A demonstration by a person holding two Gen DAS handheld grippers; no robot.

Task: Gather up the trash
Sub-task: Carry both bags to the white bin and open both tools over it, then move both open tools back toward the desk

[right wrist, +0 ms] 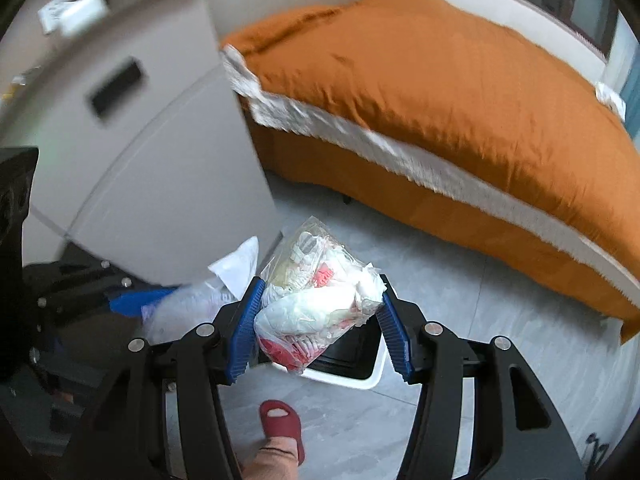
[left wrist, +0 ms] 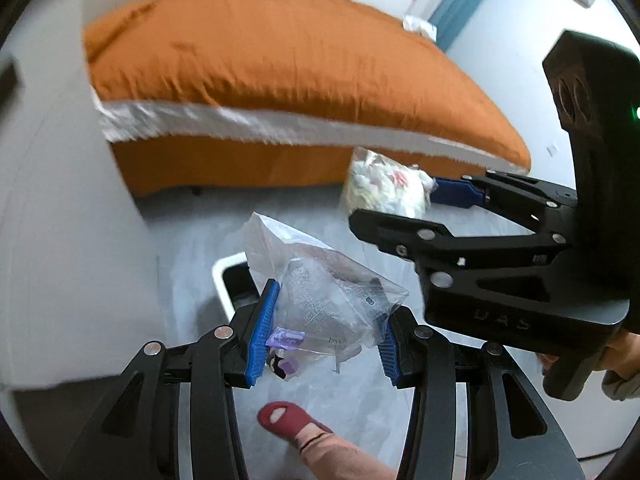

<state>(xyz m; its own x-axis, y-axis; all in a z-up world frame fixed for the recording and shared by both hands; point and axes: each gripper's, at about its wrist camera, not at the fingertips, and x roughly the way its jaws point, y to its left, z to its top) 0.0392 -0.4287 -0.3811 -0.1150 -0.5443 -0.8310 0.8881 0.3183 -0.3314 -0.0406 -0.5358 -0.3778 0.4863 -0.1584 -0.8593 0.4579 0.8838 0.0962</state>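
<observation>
**Two bags of trash held over a white bin**

The left gripper (left wrist: 324, 332) is clenched on a clear plastic bag (left wrist: 320, 280); the blue pads (left wrist: 262, 332) are pressed against the bag's two sides. Something small and purple (left wrist: 286, 340) is seen through the plastic at the bag's lower end. Behind the bag, at about 10 o'clock from the gripper, the corner of a white bin (left wrist: 226, 280) with a dark inside is seen on the grey floor (left wrist: 180, 260).

The right gripper (right wrist: 318, 326) is clenched on a second clear bag (right wrist: 316, 304), stuffed with crumpled white and red scraps. The white bin (right wrist: 360, 380) lies directly under this bag, partly hidden by it. In the left wrist view the same stuffed bag (left wrist: 384, 188) is seen at 1 o'clock, between the right gripper's fingers (left wrist: 452, 194), and a hand (left wrist: 628, 356) is seen on that gripper's handle at 3 o'clock.

At 6 o'clock in both views a foot in a red slipper (right wrist: 280, 420) is planted on the floor. A pale cabinet (right wrist: 160, 160) stands at 10 o'clock in the right wrist view. A bed with an orange cover (right wrist: 440, 100) fills the far side of the room from 12 to 3 o'clock.
</observation>
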